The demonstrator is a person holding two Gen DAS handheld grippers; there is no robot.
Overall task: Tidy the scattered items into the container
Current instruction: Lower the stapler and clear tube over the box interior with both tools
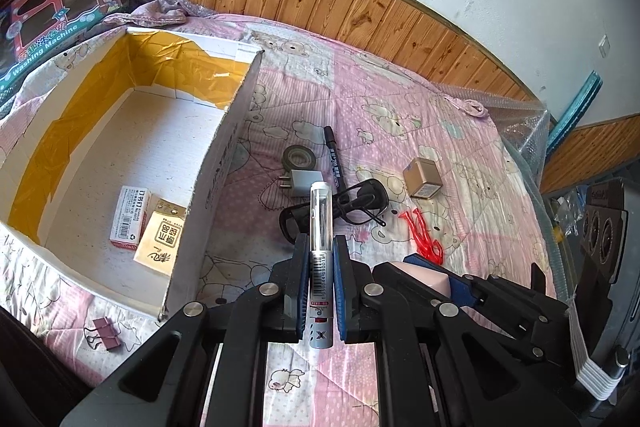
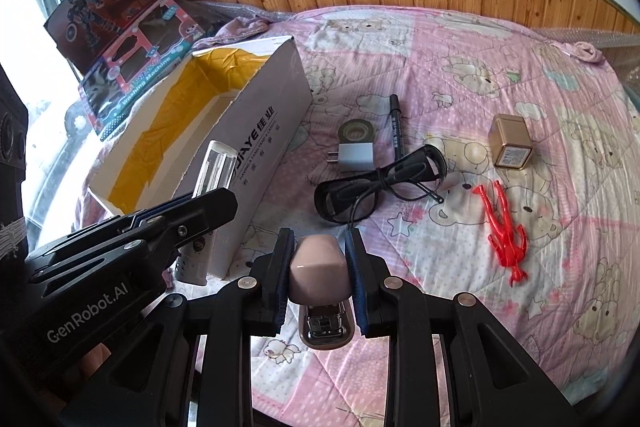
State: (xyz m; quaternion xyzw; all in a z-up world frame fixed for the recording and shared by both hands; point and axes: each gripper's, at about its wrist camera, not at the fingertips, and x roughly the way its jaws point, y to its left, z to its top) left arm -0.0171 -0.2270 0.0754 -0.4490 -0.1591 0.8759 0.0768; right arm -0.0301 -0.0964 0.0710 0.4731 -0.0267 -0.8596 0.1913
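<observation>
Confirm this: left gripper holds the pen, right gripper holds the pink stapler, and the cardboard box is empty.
Not empty. The left wrist view shows two small boxes inside the cardboard box. The left gripper does hold the pen, the right gripper the pink stapler.

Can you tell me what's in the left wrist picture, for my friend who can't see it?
The left gripper is shut on a pen with a clear cap, above a pink bear-print quilt. To its left an open cardboard box holds two small packets. Ahead lie glasses, a tape roll and a red toy figure.
</observation>
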